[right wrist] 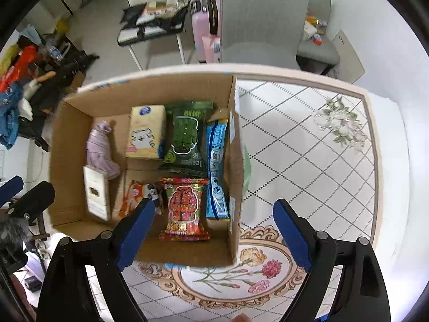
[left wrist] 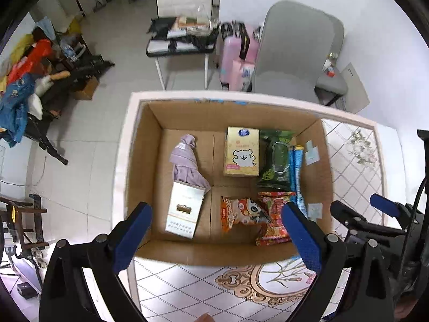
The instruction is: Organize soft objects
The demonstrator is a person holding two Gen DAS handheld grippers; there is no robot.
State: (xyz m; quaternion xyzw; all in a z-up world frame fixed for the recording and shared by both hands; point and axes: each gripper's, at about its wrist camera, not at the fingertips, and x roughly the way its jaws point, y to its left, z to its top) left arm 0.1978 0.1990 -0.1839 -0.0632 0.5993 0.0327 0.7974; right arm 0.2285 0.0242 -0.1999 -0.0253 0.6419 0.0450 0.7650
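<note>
A: What carries everything?

B: A table (right wrist: pixel 308 139) with a white top, printed with a diamond grid, a pale flower spray near the far right corner and an oval scrolled frame of pink and yellow carnations at the near edge.

A: And what lies directly on it?

B: One open cardboard box (left wrist: pixel 144 145), on the left part of the top, its far wall close to the far edge. Its near wall touches the carnation frame.
</note>
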